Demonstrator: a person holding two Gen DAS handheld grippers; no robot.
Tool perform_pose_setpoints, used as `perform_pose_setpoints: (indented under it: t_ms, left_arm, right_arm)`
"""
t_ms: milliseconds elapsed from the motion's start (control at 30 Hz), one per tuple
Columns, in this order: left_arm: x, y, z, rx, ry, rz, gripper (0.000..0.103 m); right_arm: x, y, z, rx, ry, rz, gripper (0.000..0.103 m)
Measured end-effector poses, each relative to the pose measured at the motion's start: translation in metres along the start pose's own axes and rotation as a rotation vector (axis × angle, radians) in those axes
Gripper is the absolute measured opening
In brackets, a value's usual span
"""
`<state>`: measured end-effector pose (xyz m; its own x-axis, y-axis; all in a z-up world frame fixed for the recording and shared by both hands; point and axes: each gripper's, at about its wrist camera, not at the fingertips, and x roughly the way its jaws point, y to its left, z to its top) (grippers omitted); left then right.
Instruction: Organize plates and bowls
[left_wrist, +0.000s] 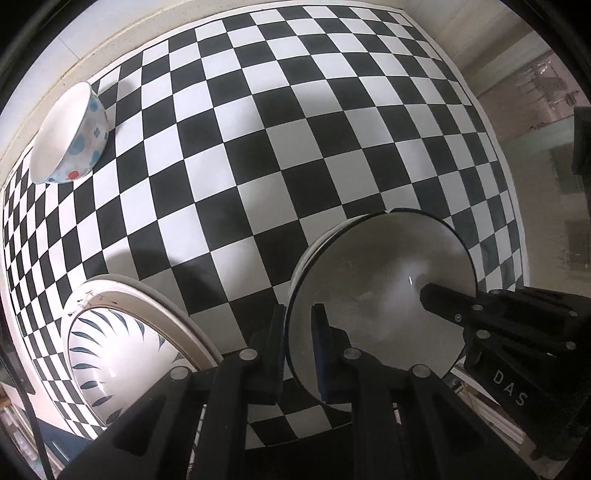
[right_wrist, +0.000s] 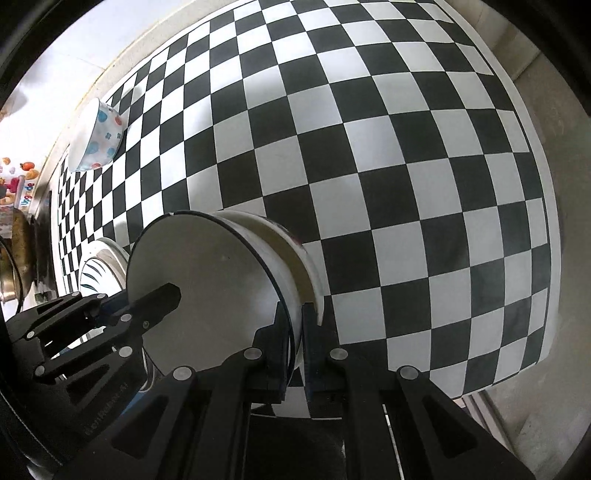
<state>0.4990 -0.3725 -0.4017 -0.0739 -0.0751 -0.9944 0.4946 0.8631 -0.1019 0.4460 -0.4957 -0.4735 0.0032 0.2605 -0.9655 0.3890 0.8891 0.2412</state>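
checkered surface (left_wrist: 229, 155) lies below my tools. left tool (left_wrist: 299, 332) and right tool (right_wrist: 297, 332) each pinch opposite rims of the grey bowl (left_wrist: 376, 288), nested on another; uneven lowering could tip it.

I count two bowls nested one inside the other: the upper, dark-rimmed bowl (left_wrist: 380, 291) and a lower bowl (right_wrist: 303, 266) under it. One more bowl, the dotted bowl (left_wrist: 70, 136), stands apart, so there are three bowls. I see one leaf-patterned plate (left_wrist: 110, 343). One checkered cloth (left_wrist: 295, 129) covers the bench. I hold two grippers, my left gripper (left_wrist: 299, 321) and my right gripper (right_wrist: 295, 321).
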Motion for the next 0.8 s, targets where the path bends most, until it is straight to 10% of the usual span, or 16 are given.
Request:
perform_pose_setpoints:
  t_ms: [800]
  left_arm:
    - [-0.013, -0.001, -0.006, -0.017, -0.009, 0.029, 0.012]
  right_arm:
    - [-0.012, 0.002, -0.002, -0.034, 0.026, -0.013, 0.02]
